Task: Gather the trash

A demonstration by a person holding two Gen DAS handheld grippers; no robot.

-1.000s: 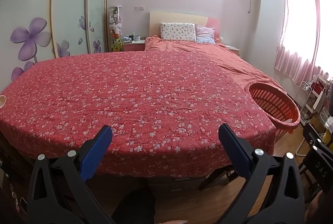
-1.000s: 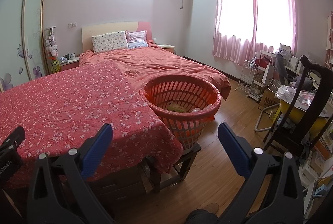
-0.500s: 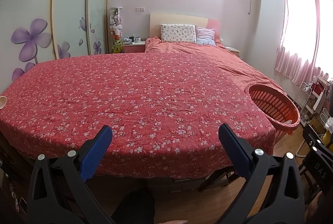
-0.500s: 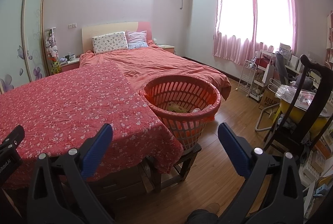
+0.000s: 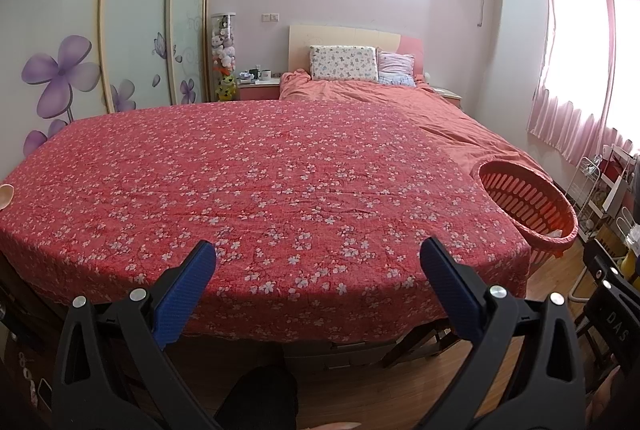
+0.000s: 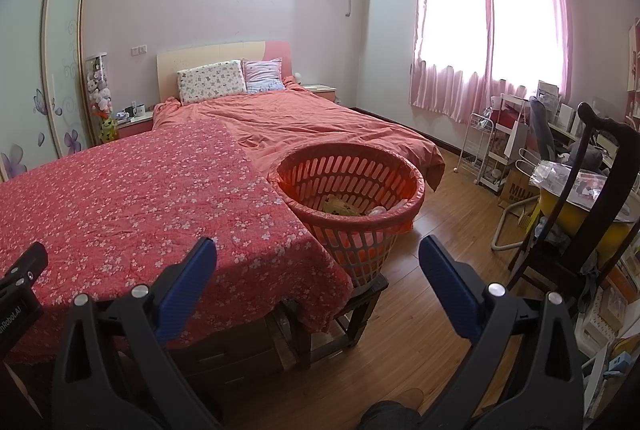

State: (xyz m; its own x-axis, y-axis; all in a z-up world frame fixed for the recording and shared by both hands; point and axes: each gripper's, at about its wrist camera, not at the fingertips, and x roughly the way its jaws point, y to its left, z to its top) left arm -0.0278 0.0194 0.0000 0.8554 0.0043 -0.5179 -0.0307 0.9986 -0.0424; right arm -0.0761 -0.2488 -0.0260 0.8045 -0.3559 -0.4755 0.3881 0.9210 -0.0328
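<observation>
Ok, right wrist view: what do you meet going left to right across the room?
Wardrobe doors → floral bedspread → orange basket → white wire rack → dark wooden chair.

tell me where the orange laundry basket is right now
In the right wrist view the orange laundry basket sits centre frame on a dark wooden stool, touching the corner of the floral red bedspread.

Both wrist views face the bed [image 5: 280, 170] from its foot, sharing the basket [image 6: 352, 190].

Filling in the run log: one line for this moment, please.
left gripper: open, empty | right gripper: open, empty | orange basket: holds trash
</observation>
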